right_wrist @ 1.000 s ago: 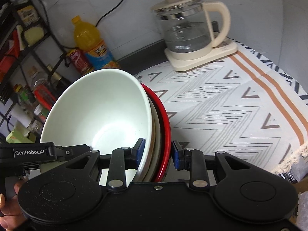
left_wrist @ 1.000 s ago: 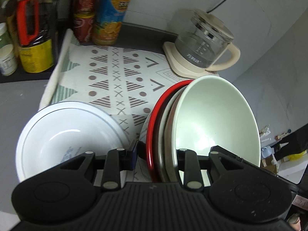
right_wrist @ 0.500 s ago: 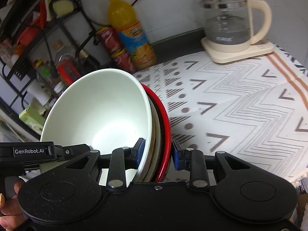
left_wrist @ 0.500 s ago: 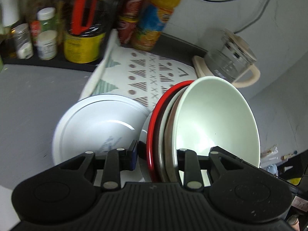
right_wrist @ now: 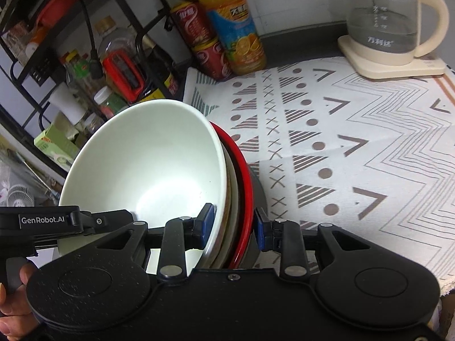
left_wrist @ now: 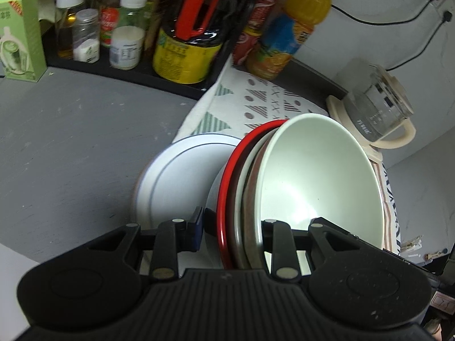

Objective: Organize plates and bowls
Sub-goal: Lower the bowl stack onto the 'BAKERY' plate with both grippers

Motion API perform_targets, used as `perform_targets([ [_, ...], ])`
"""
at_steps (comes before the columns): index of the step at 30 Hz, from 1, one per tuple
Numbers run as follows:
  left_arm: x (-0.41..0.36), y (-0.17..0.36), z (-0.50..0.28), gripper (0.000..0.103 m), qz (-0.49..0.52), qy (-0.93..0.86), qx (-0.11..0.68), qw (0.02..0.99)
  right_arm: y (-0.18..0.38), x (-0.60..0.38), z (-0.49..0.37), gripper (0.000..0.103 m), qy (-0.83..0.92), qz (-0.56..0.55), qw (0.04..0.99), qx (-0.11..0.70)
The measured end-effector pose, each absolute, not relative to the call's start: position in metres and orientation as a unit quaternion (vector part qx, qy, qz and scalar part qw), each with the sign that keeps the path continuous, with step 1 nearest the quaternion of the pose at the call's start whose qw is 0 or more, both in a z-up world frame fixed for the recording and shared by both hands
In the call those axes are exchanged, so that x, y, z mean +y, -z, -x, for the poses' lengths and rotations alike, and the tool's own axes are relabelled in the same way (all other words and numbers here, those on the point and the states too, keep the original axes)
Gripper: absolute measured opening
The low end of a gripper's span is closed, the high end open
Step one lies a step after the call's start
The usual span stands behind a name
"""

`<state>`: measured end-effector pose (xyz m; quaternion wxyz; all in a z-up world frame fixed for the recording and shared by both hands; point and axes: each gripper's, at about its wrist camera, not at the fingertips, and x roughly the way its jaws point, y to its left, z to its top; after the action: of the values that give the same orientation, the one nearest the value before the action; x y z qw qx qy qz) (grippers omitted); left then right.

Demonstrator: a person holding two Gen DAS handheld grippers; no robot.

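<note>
1. Both grippers have carried the stack of dishes sideways across the counter since a second ago: the spice rack (left_wrist: 128,42) now fills the top of the left wrist view, and the glass kettle (left_wrist: 375,113) has slid toward the right edge.
2. Left gripper (left_wrist: 231,227) pinches one side of the stack; its fingers are drawn in on the rims, holding a red plate (left_wrist: 227,187), a brownish dish (left_wrist: 250,199) and a pale green bowl (left_wrist: 318,182) together, tilted on edge.
3. Right gripper (right_wrist: 233,224) clamps the opposite side of the same stack, one blue pad (right_wrist: 205,224) inside the pale green bowl (right_wrist: 148,170) and the other just outside the red plate (right_wrist: 246,187).
4. White bowl with a grey ring (left_wrist: 182,182) sits below the stack, at the edge of the patterned cloth (right_wrist: 355,147) beside the bare grey counter (left_wrist: 71,142).
5. An orange juice bottle (right_wrist: 233,28) and red cans (right_wrist: 199,37) stand at the back of the cloth.
6. A person's hand (right_wrist: 14,307) grips the left tool's handle.
</note>
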<state>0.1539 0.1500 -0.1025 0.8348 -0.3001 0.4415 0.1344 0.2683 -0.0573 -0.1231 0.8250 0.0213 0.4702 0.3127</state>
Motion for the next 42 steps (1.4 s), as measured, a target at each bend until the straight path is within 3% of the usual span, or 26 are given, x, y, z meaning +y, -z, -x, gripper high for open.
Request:
perform_targets([
  [20, 0.189, 0.132, -0.172, 0.027, 0.31, -0.138, 0.478, 0.81, 0.14, -0.021, -0.285, 0.03, -0.31, 0.017, 0.805, 0.505],
  [31, 0.193, 0.139, -0.19, 0.03, 0.288, -0.092, 0.511, 0.805, 0.139, -0.019, -0.287, 0.039, -0.31, 0.017, 0.809, 0.499],
  [37, 0.193, 0.138, -0.199, 0.036, 0.262, -0.066, 0.52, 0.81, 0.137, -0.023, -0.285, 0.039, -0.301, 0.009, 0.815, 0.495],
  [42, 0.199, 0.134, -0.207, 0.055, 0.262, -0.067, 0.51, 0.816, 0.122, -0.032, -0.284, 0.049, -0.289, 0.0, 0.832, 0.473],
])
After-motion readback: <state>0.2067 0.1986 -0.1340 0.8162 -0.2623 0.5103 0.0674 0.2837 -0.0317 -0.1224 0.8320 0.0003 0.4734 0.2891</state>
